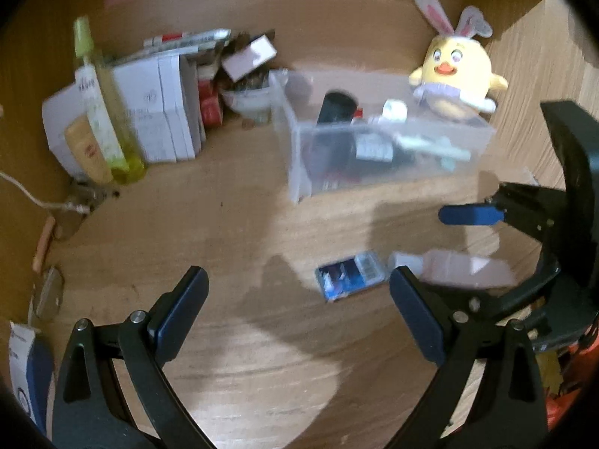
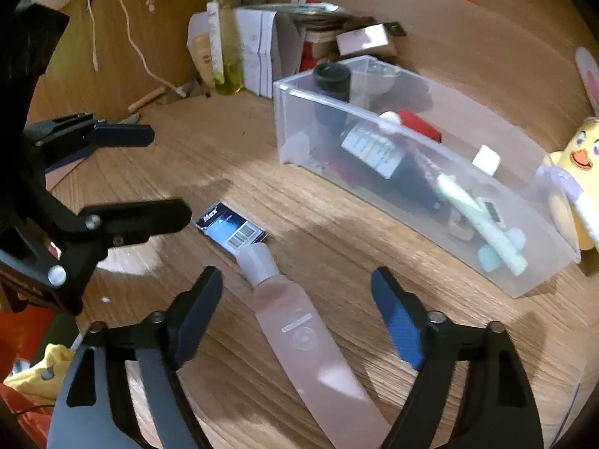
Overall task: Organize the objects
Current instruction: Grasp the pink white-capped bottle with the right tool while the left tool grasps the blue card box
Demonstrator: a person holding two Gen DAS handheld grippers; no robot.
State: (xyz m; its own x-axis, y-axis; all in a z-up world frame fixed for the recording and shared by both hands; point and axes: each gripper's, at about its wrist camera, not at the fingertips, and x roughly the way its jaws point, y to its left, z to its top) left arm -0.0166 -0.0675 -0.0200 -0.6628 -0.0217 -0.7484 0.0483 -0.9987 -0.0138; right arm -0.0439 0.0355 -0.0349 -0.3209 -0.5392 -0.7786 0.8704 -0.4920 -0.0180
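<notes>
A pale pink tube with a white cap [image 2: 303,333] lies flat on the wooden desk, between the open fingers of my right gripper [image 2: 297,299], which hovers over it without touching. A small blue box with a barcode [image 2: 230,232] lies just beyond the cap. The tube [image 1: 453,267] and the blue box [image 1: 350,277] also show in the left wrist view. My left gripper [image 1: 297,301] is open and empty, left of the blue box. A clear plastic bin [image 2: 516,280] holding a dark bottle, tubes and small items stands behind; it shows in the left view too [image 1: 295,172].
A yellow chick plush with bunny ears [image 1: 458,78] stands right of the bin. White boxes [image 1: 157,112], a yellow-green bottle [image 1: 101,112] and clutter fill the back left corner. Glasses [image 1: 46,293] and a white cable [image 1: 22,191] lie at the left. Wooden walls enclose the desk.
</notes>
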